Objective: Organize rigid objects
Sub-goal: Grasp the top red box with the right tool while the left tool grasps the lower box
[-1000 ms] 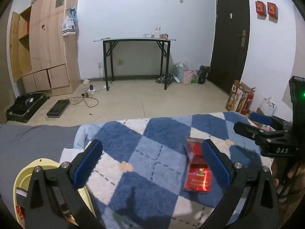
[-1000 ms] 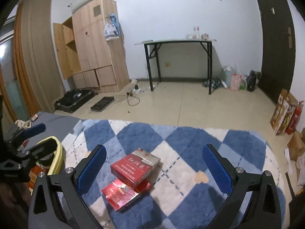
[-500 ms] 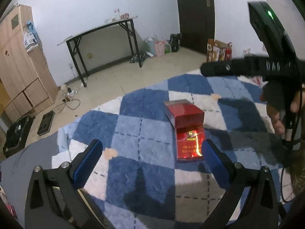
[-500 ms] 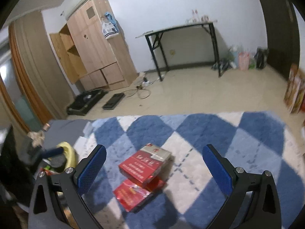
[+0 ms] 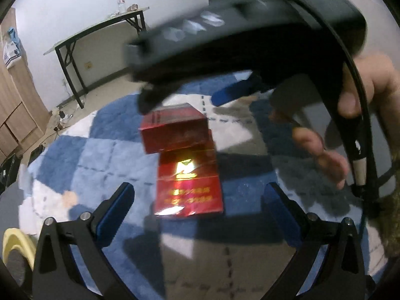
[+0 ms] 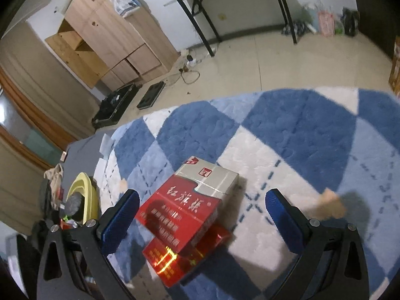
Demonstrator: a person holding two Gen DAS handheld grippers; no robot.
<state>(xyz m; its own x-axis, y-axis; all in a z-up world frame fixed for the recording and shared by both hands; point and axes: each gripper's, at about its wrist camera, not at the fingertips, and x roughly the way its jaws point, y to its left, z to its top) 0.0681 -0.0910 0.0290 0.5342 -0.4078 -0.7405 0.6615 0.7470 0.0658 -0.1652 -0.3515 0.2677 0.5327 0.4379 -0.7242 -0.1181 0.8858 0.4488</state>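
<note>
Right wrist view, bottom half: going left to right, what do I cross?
Yellow container → left blue finger pad → stacked red cigarette packs → right blue finger pad, all over the blue checked blanket.

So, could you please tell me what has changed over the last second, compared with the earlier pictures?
Both grippers have come in closer to the two stacked red cigarette boxes on the blue-and-white checked plush blanket. The right gripper now straddles the stack, and the left gripper faces it from the other side. Nothing was taken hold of: both remain open, and the boxes lie stacked as before.
</note>
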